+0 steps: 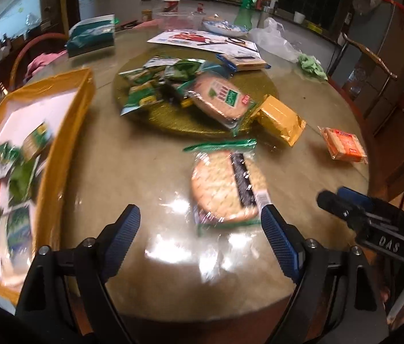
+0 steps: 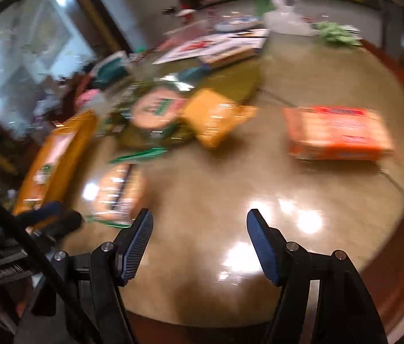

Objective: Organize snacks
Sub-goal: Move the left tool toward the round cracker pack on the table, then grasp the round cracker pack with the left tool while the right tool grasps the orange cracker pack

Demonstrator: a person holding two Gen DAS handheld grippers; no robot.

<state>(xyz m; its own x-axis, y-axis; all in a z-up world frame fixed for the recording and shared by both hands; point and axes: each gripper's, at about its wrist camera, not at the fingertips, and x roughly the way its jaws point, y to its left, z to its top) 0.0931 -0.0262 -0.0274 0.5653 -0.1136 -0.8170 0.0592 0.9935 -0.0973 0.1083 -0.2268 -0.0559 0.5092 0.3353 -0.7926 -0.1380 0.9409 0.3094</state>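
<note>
A yellow box (image 1: 67, 132) with several green snack packets inside stands at the table's left. A clear pack of round crackers (image 1: 224, 186) lies on the table just beyond my left gripper (image 1: 200, 215), which is open and empty above the tabletop. More snacks are heaped on the gold turntable (image 1: 247, 86), among them a pink-labelled cracker pack (image 1: 219, 100). A yellow bag (image 1: 280, 119) and an orange pack (image 1: 343, 143) lie to the right. My right gripper (image 2: 200, 219) is open and empty, with the orange pack (image 2: 336, 133) ahead of it to the right. That view is blurred.
The round table (image 1: 144, 149) also bears a teal tissue box (image 1: 91, 35), papers (image 1: 202, 40), a plate (image 1: 224, 27), a green bottle (image 1: 245, 8) and a plastic bag (image 1: 273, 40) at the back. Wooden chairs (image 1: 374, 66) stand at the right and left.
</note>
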